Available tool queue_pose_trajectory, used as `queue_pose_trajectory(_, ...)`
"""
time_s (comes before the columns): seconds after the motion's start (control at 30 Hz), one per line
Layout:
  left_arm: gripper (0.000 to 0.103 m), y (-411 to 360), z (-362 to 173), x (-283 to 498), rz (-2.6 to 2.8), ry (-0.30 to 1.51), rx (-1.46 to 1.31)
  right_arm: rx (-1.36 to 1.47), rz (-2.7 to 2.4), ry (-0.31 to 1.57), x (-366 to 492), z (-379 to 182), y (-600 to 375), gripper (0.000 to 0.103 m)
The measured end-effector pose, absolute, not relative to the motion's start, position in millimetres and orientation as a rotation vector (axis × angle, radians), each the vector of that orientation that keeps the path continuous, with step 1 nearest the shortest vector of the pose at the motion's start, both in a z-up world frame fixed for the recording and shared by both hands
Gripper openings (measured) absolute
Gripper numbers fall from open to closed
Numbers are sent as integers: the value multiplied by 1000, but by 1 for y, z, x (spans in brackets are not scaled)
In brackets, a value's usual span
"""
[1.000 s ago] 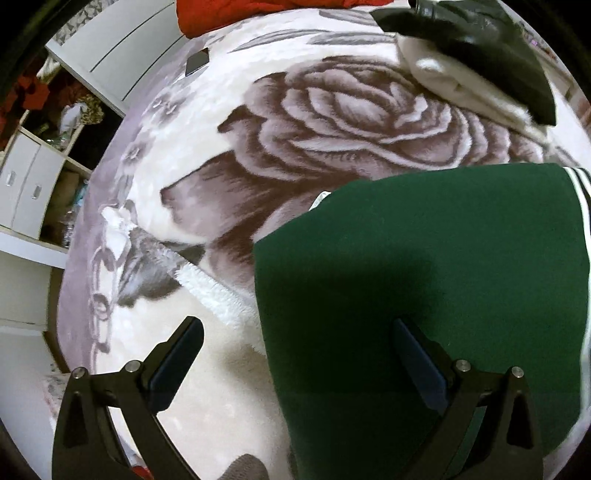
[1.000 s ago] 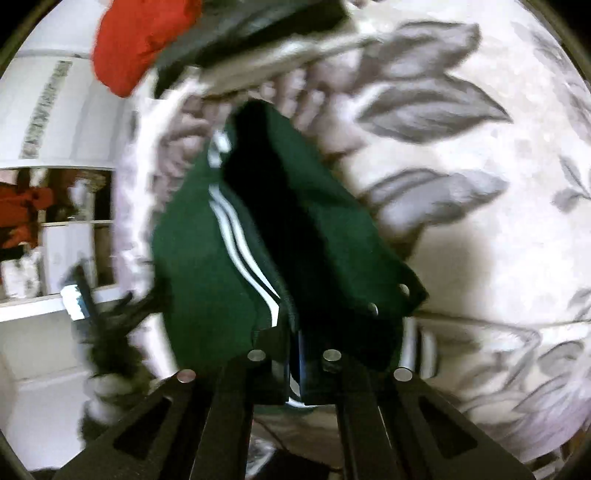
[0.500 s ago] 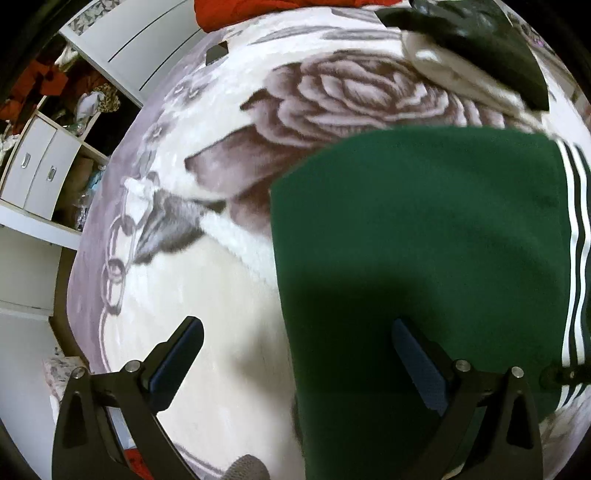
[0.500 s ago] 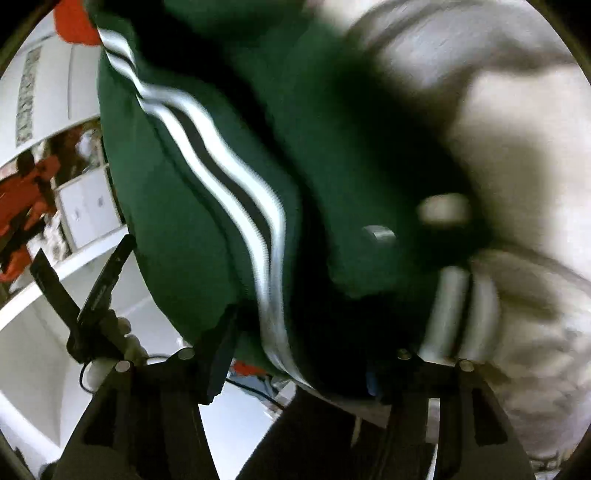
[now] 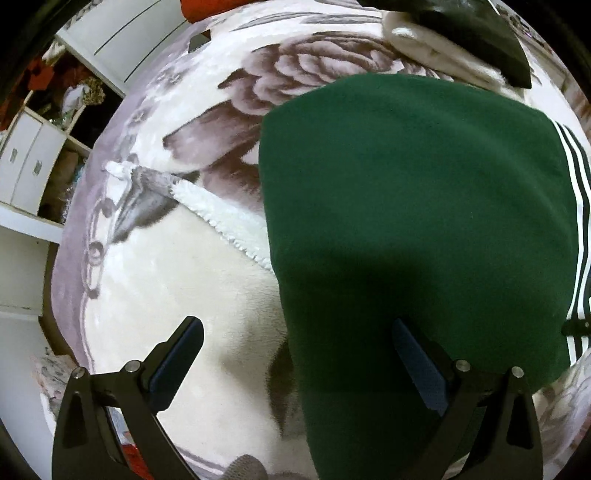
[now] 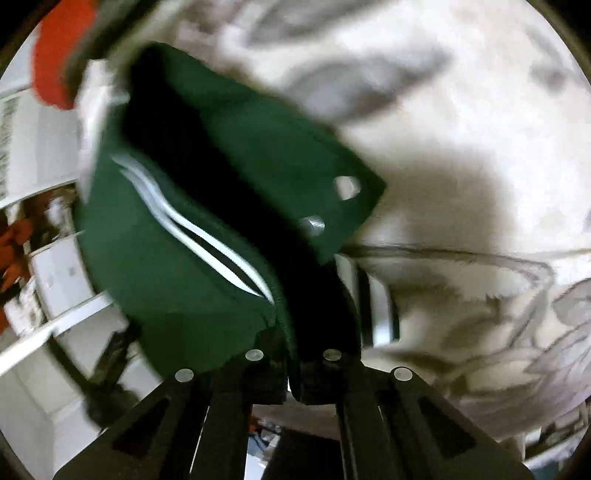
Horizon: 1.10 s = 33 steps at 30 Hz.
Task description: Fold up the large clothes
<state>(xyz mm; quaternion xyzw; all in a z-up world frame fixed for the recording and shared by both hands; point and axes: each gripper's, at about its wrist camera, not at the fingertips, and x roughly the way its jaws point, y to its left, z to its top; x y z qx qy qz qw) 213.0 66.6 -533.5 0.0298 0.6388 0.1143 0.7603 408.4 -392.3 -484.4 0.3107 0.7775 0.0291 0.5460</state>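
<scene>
A: L gripper [image 5: 295, 354], what've you got?

B: Your L jaws stand wide apart, nothing between them. The R-side finger [image 5: 417, 362] sits over the green garment [image 5: 406, 206], the L-side one over bare blanket [image 5: 177, 280]. Can't tell if either touches.

A: Where's the garment?

B: Spread on the floral blanket, filling the R half of your L wrist view. Its L edge runs down between your 2 fingers. White stripes [image 5: 580, 206] run along its R side.

A: R gripper [image 6: 293, 373]?

B: Your R jaws are pinched together on the garment's [image 6: 166, 266] edge, cloth bunched between the tips. Fabric hangs open ahead of them w/ a dark fold down the middle. 2 snaps [image 6: 347, 187] show on the far flap. View's blurred.

A: Anything else around?

B: Red cloth [image 6: 55, 59] at top L in the R view. Black item [image 5: 476, 33] on a white folded piece [image 5: 424, 48] beyond the garment, L view. White cabinets [image 5: 26, 162] off the bed's L side.
</scene>
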Motion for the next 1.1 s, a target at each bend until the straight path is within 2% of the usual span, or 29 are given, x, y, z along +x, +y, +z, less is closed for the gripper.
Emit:
queue_pose_trajectory(0.1,103,69,-520,207,262,1358,110,738,145,1877,418,-483,-382,3)
queue_pose_trajectory(0.13,103,72,-515,204,273,1345,116,749,176,1890,422,-479,-381,10)
queue_pose_trajectory(0.17,103,75,-513,203,282,1341,115,744,204,1902,426,-467,-383,21)
queue_pose_trajectory(0.23,103,84,-509,201,306,1331,99,683,195,1863,437,-442,-390,32)
queue_pose_trajectory(0.3,103,90,-509,199,325,1325,79,594,194,1789,448,-419,-400,51)
queue_pose_trajectory(0.33,103,93,-510,199,333,1324,66,539,188,1745,458,-410,-399,69)
queue_pose_trajectory(0.37,103,95,-512,199,339,1330,56,483,187,1703,468,-405,-395,79)
queue_pose_trajectory(0.53,103,96,-518,197,338,1337,45,275,342,1668,514,-420,-348,85)
queue_pose_trajectory(0.63,103,94,-517,194,336,1329,76,121,352,1770,522,-457,-317,84)
queue_pose_trajectory(0.7,103,95,-517,191,334,1324,81,143,379,1715,518,-454,-311,54)
queue_pose_trajectory(0.77,103,95,-517,190,324,1328,61,190,393,1690,512,-439,-309,35)
queue_pose_trajectory(0.83,103,99,-516,189,317,1331,39,509,431,1694,508,-424,-327,22)
queue_pose_trajectory(0.97,103,106,-517,189,314,1338,-16,1171,447,1670,490,-435,-371,17)
queue_pose_trajectory(1.1,103,109,-520,192,297,1343,-75,1275,218,1678,484,-497,-414,16)
